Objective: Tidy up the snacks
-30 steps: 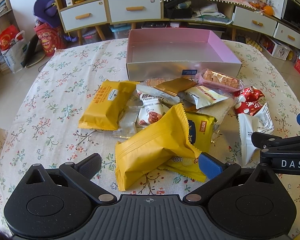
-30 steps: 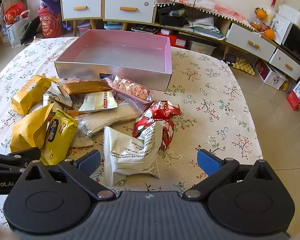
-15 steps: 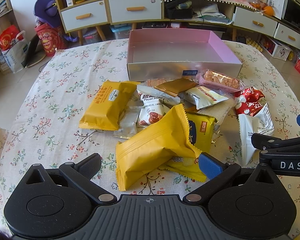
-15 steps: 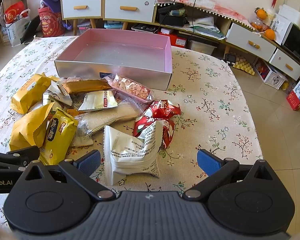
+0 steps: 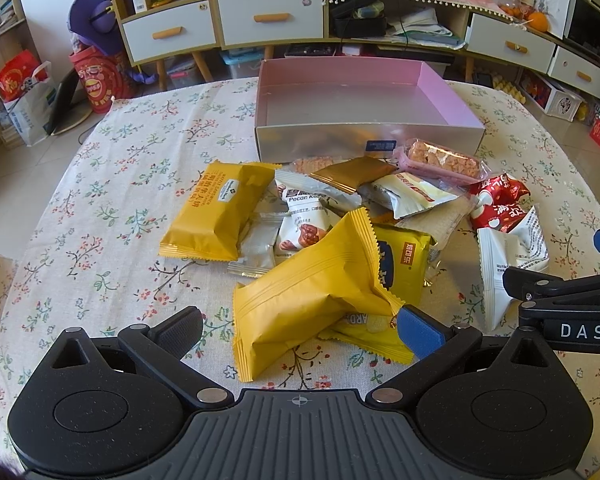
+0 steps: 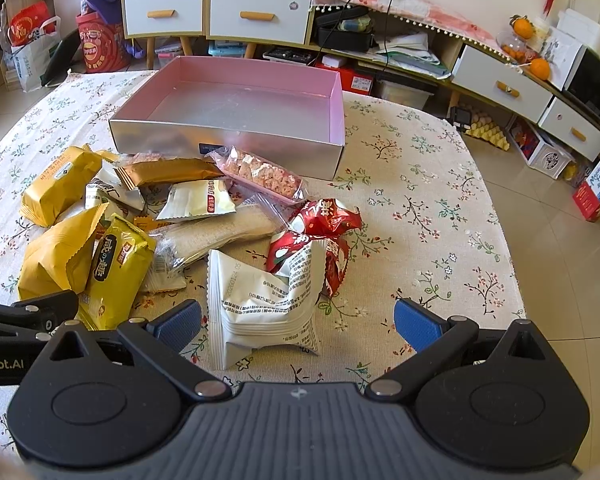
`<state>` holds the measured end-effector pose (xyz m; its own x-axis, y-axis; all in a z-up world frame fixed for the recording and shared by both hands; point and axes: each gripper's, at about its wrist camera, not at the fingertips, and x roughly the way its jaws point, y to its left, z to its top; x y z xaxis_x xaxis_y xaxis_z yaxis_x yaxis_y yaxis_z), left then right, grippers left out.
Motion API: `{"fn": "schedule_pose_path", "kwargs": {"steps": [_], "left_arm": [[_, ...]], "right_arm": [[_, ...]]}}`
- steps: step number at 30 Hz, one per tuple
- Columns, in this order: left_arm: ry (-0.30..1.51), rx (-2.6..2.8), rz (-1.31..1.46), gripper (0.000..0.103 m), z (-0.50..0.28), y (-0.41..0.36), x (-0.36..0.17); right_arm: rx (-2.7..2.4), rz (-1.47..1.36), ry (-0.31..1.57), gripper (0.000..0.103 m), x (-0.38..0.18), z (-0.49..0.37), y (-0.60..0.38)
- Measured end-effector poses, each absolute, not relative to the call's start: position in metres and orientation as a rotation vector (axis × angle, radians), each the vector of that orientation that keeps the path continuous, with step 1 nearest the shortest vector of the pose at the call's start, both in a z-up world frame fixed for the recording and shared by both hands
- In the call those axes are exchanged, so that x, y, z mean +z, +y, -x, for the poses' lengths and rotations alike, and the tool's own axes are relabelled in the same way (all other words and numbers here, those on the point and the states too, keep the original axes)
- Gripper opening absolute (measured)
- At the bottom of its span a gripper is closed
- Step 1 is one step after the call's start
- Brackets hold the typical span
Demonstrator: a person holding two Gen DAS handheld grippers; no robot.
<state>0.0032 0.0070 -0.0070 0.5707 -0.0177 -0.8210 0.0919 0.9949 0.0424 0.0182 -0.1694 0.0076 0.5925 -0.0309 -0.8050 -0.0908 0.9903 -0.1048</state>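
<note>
Left wrist view: the left gripper (image 5: pixel 300 324) is spread wide, holding nothing; a plain yellow packet (image 5: pixel 308 292) lies between its fingers, its right end close by the blue pad (contact unclear).
Right wrist view: the right gripper (image 6: pixel 298 320) is wide open too, gripping nothing; a white packet (image 6: pixel 264 308) sits between its fingers, nearer the left pad.
Box: the pink-lined box (image 5: pixel 456 96) stands at 12 o'clock of the snack heap, with nothing inside it.
Heap: a labelled yellow packet (image 5: pixel 216 208) at 9 o'clock, a brown bar (image 5: pixel 354 174) and a clear pink-tray pack (image 5: pixel 440 160) against the box front, red wrappers (image 6: pixel 324 236) at 3 o'clock.
Surface: a floral tablecloth (image 5: pixel 112 184) under everything.
</note>
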Motion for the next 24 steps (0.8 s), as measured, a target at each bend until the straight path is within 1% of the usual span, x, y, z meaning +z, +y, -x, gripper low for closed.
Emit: {"fn": "schedule_pose_path", "kwargs": {"steps": [19, 24], "left_arm": [[0.945, -0.071, -0.079, 0.103, -0.017, 0.023, -0.007], [0.936, -0.096, -0.067, 0.103, -0.030, 0.035, -0.009]], "right_arm": [[0.058, 0.152, 0.946, 0.103, 0.004, -0.025, -0.172], [0.097, 0.102, 0.969, 0.103, 0.001, -0.036, -0.181]]}}
